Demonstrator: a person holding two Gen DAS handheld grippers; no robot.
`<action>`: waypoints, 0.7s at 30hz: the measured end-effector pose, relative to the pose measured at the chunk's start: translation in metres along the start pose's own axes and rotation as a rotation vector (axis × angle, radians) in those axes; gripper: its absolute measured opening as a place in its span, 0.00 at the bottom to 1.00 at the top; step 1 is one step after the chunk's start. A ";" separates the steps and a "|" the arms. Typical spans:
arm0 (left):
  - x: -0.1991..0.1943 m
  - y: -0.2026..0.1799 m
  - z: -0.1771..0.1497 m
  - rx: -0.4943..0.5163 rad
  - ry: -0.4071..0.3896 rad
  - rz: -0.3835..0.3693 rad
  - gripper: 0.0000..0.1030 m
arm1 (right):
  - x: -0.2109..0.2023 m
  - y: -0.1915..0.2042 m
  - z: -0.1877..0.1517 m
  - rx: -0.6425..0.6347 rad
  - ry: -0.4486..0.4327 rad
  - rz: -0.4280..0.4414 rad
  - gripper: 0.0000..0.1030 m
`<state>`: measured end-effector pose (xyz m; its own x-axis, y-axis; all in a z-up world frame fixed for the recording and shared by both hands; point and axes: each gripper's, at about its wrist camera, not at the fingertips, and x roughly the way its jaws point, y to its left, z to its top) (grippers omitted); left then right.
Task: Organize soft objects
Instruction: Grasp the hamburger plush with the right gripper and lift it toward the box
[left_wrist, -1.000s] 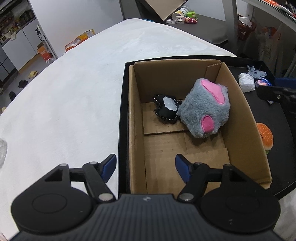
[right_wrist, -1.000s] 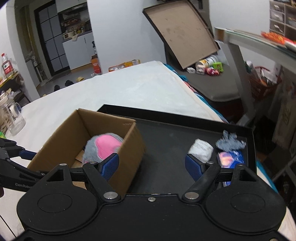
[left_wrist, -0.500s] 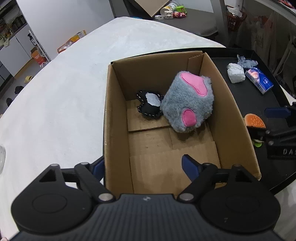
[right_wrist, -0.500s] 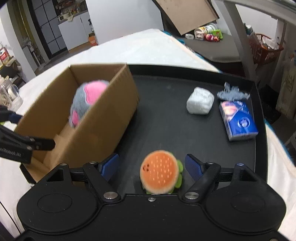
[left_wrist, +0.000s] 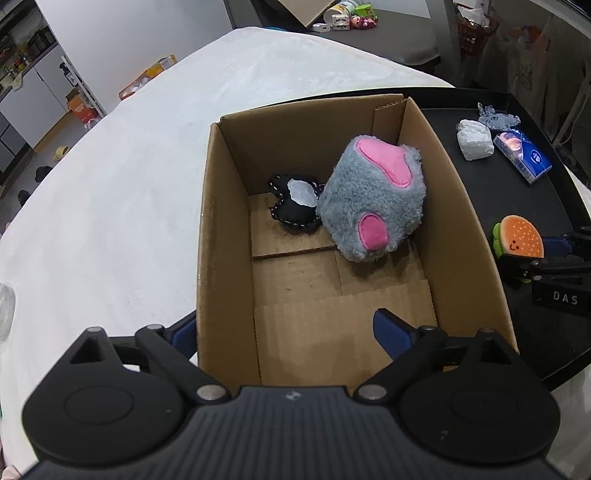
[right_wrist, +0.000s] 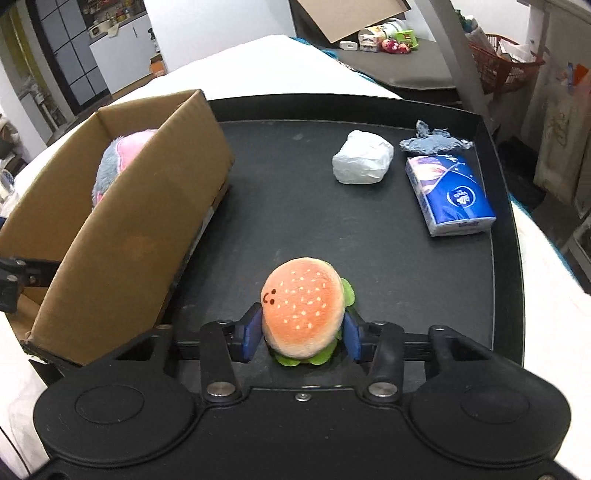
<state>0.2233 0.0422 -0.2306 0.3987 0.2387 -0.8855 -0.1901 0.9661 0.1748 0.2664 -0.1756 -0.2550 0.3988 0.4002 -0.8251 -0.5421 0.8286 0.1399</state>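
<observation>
A cardboard box (left_wrist: 225, 221) stands on the left of a black tray (right_wrist: 406, 258). Inside it lie a grey and pink plush paw (left_wrist: 373, 199) and a small black and white plush (left_wrist: 295, 203). My left gripper (left_wrist: 284, 328) is open, its fingers astride the box's near left wall. My right gripper (right_wrist: 301, 334) is shut on a plush burger (right_wrist: 303, 306) that rests on the tray right of the box (right_wrist: 122, 236). The burger also shows in the left wrist view (left_wrist: 521, 236).
On the tray's far right lie a white wad (right_wrist: 362, 157), a grey fabric piece (right_wrist: 436, 142) and a blue tissue pack (right_wrist: 450, 194). The tray sits on a white table (left_wrist: 110, 184). Clutter lies on the floor beyond.
My right gripper came down around the burger and closed on it. My left gripper moved forward, so that its fingers now straddle the box's left wall.
</observation>
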 end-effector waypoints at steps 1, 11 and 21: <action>0.000 0.000 0.000 -0.003 -0.001 0.000 0.93 | 0.000 0.000 0.000 0.004 -0.001 0.003 0.41; -0.001 0.001 -0.001 0.004 0.002 -0.012 0.93 | -0.013 0.003 0.006 -0.001 -0.046 0.006 0.39; -0.010 0.009 -0.006 0.002 -0.017 -0.025 0.93 | -0.037 0.016 0.035 -0.030 -0.135 0.015 0.39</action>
<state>0.2124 0.0480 -0.2221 0.4189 0.2163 -0.8819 -0.1783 0.9719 0.1537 0.2687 -0.1631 -0.2033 0.4854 0.4636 -0.7412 -0.5702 0.8105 0.1335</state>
